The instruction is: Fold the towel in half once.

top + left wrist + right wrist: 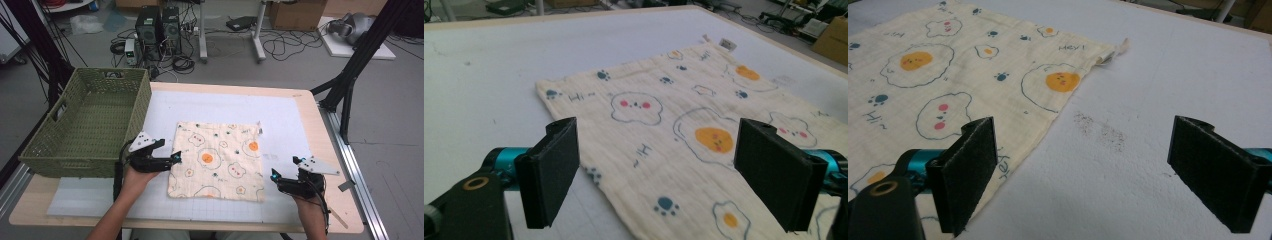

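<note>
Cream muslin cloth printed with fried eggs, bear faces and blue paw prints [217,159] is seen spread flat and square on the white gridded mat [280,112] of a pale wooden table [326,135], with a small sewn tag at its far right corner. At its left edge the left gripper [176,158] is held low by a hand [136,176], jaws parted wide, the tips just at the hem; in the left gripper view the cloth [684,135] is framed between the two black pads [551,175] and nothing is clasped. The right gripper [274,175] is held near the cloth's near right corner, also spread open and empty; in the right gripper view the cloth's edge [948,85] runs past the left-hand pad while bare mat lies under the other pad. A green woven basket [90,122] stands at the table's left side, just beside the left gripper, and no cloth is seen in it. Judged from these views, the handling of the cloth has barely begun: no fold has been made, no corner lifted, no edge pinched. What appears to be left is everything, starting with a grasp on the two near corners or side edges.
</note>
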